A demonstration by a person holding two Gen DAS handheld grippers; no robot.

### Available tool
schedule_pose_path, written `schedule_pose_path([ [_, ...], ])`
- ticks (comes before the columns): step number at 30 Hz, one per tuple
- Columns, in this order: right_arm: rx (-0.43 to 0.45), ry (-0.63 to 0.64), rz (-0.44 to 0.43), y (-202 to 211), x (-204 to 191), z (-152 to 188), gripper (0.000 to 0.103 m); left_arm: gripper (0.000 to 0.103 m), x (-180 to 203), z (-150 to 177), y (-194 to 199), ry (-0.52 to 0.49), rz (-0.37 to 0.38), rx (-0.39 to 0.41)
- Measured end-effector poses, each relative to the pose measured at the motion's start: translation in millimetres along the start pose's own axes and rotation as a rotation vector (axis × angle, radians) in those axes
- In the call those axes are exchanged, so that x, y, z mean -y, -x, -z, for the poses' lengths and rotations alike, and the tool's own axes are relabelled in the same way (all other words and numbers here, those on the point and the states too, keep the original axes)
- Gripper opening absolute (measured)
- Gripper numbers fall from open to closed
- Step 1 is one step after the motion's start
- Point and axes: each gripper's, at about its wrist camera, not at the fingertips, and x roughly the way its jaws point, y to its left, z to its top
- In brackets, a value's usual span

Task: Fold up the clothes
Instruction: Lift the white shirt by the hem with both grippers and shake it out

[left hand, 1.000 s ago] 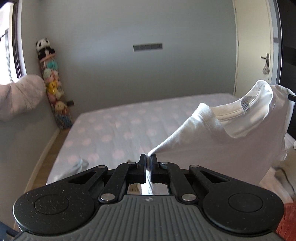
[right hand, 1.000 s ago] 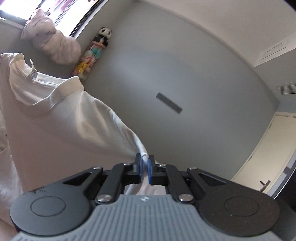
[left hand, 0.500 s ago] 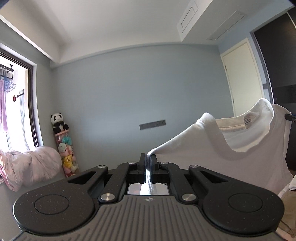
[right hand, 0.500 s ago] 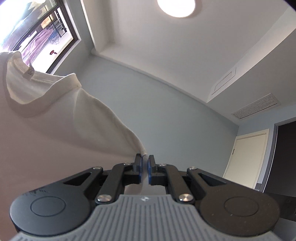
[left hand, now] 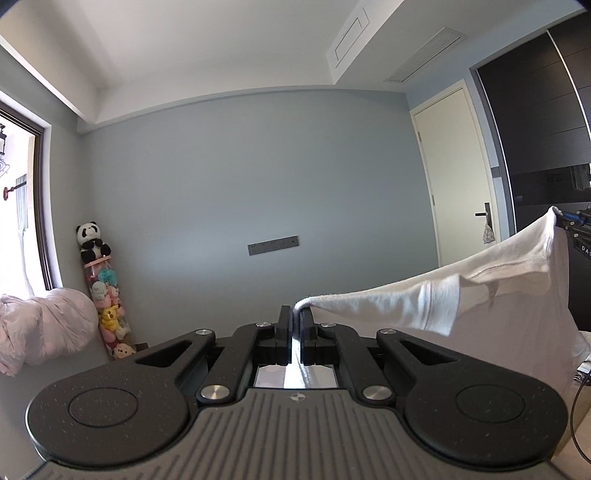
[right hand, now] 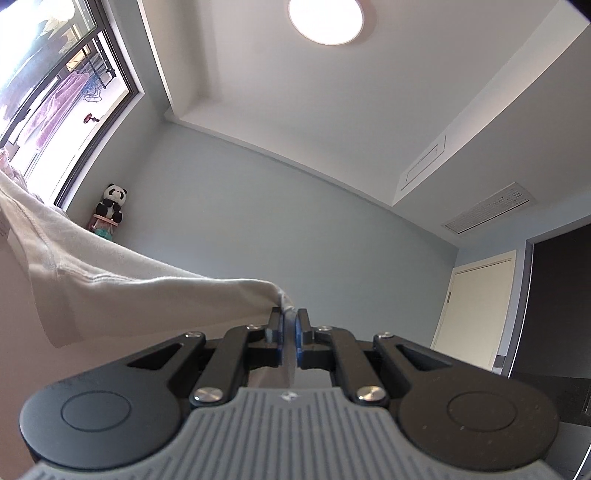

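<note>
Fingers of left gripper (left hand: 294, 317) and right gripper (right hand: 289, 320) each pinch, apparently by its shoulders, white shirt (left hand: 480, 295).

Beyond the fingers stands a pale blue-grey wall (left hand: 229, 184) bearing a grey switch panel (left hand: 272, 244). Left of the fingers are a window (right hand: 55, 92) and a panda-topped toy stack (left hand: 101, 291); right, a cream door (left hand: 458, 177). Above glows a round ceiling light (right hand: 325, 18).

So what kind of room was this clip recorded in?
Most likely a home bedroom: a bundled pink duvet lies by the window, a panda plush tops a column of soft toys in the corner, and dark wardrobe doors flank the door.
</note>
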Motion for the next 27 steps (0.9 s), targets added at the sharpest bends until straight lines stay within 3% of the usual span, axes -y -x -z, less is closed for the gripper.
schedule_pose_path([
  [6,-0.052,-0.022,-0.005,-14,-2,18,0.007,0.002,-1,12,-24,0.019,0.018,-0.059],
  [13,-0.139,-0.025,-0.028,-56,-23,59,0.007,0.002,-8,34,-85,0.04,0.0,-0.137],
  [20,-0.251,-0.031,-0.049,-131,-40,105,0.007,0.002,-18,55,-175,0.063,-0.003,-0.222],
  [27,-0.376,-0.013,-0.051,-224,-63,167,0.007,0.002,-22,90,-290,0.082,-0.001,-0.34],
])
